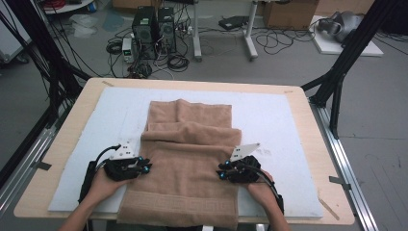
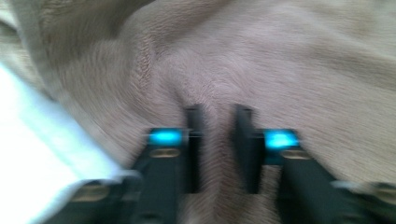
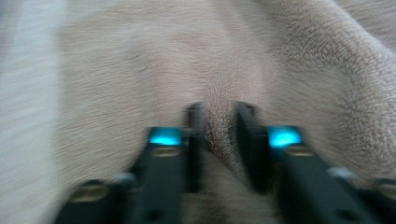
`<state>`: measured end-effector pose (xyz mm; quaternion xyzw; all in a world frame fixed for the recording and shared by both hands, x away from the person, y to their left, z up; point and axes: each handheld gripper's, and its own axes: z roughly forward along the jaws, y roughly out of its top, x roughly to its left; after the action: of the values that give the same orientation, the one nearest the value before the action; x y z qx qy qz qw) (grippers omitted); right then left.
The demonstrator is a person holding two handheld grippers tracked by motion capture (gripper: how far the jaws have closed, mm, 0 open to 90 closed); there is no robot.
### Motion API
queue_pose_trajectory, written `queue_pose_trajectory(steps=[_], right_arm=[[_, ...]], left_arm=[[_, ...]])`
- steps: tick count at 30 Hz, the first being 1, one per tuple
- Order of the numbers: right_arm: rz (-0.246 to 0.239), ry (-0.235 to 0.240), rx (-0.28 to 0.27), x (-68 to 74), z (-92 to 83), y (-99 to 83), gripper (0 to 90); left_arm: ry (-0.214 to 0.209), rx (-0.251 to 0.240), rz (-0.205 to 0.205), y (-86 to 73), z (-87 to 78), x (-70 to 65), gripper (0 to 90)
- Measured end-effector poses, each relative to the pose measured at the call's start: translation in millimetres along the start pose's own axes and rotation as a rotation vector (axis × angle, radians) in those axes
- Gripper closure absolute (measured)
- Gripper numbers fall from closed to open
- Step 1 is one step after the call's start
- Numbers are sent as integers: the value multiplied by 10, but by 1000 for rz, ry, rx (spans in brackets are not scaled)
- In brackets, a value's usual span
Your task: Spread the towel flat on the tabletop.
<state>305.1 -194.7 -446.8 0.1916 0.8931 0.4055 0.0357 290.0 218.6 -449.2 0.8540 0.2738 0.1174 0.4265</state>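
2 grippers, left gripper [image 1: 144, 167] and right gripper [image 1: 222, 172], pinch 1 towel [image 1: 190, 144].

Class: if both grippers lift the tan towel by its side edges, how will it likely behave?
The towel will probably sag between the left gripper and right gripper: it already lies folded and rumpled. Its pile bunches between the jaws, so slipping seems unlikely.

A lab or workshop: computer towers [image 1: 155, 26] amid tangled cables [image 1: 175, 60] on grey floor beyond the tabletop's [image 1: 308, 125] far edge, cardboard boxes [image 1: 288, 13], black frame struts [image 1: 353, 45] at its corners
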Motion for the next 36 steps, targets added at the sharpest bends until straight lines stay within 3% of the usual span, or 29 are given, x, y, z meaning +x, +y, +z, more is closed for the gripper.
queue_pose_trajectory(steps=[3,7,10,13,14,16,19,22,24,26,28,29,30,32,33,36], right_arm=[[-12,55,15,80,-15,-6,832],[-23,87,4,236,-67,-21,833],[-42,115,-7,394,-143,-59,834],[-71,181,15,604,-219,-106,821],[-75,202,1,658,-259,-100,786],[-87,191,-53,698,-352,-56,735],[-74,123,-75,565,-407,23,690],[-63,60,-59,369,-330,65,660],[-48,27,-18,256,-237,86,634],[-37,-15,38,182,-135,86,611],[-45,-17,86,163,-28,57,621],[-59,-24,64,176,-19,41,672],[-53,-12,54,183,-14,31,710],[-56,7,52,200,-24,26,835],[-70,15,58,217,-26,32,856],[-73,102,65,289,-30,47,864]], left_arm=[[-14,13,23,-26,-70,-85,839],[-34,1,38,-109,-215,-236,842],[-66,1,51,-210,-347,-389,842],[-109,-4,66,-282,-479,-542,839],[-115,-11,73,-276,-519,-572,830],[-124,-47,71,-209,-569,-588,750],[-96,-87,80,-44,-532,-523,683],[-37,-95,76,75,-351,-380,671],[6,-69,50,105,-194,-276,641],[30,-5,37,97,-52,-209,609],[14,37,35,51,45,-193,633],[12,14,36,27,38,-201,664],[6,3,32,14,36,-216,752],[6,6,49,2,15,-254,837],[-6,10,50,0,1,-270,849],[-52,26,68,-39,-100,-339,855]])
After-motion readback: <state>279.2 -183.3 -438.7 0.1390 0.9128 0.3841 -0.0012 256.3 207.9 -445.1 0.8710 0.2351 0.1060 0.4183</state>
